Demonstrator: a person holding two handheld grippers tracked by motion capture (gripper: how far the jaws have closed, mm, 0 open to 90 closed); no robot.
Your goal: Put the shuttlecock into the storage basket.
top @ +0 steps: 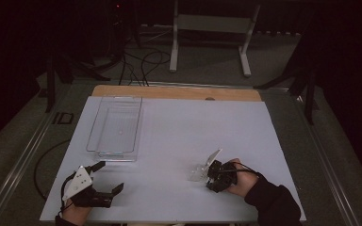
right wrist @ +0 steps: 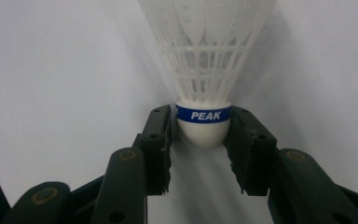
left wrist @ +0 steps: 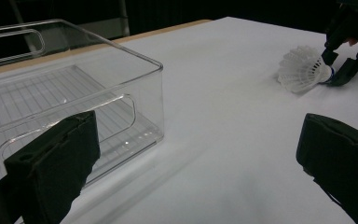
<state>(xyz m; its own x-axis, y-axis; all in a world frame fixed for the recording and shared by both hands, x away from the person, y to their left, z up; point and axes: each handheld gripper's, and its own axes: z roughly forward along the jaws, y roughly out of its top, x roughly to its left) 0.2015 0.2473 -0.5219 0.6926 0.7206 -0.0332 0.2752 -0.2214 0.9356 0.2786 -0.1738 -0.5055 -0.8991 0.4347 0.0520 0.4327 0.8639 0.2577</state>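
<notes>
The worktop is a broad white sheet over a wooden board whose bare strip shows along the far edge. Beyond it, on the grey floor, stands a white metal frame with black cables looping beside it.

On the worktop's left half, toward the far side, sits a clear plastic bin, long and shallow, with cut-out handles in its end walls and a ribbed bottom. The stretch of white sheet between it and the shuttlecock is bare, so nothing stands between the two.

The left tongs rest at the near left corner, close before the bin's near end, the hand low at the worktop's edge. Their jaws stand wide apart with only white sheet between them.

The right tongs lie at the near right, the dark-sleeved hand coming in from the corner and pointing them leftward and low over the sheet. The white shuttlecock lies on its side there, skirt away from the hand, well apart from the bin. The jaws are pinched on its white cork just below the blue band reading PEAK.
</notes>
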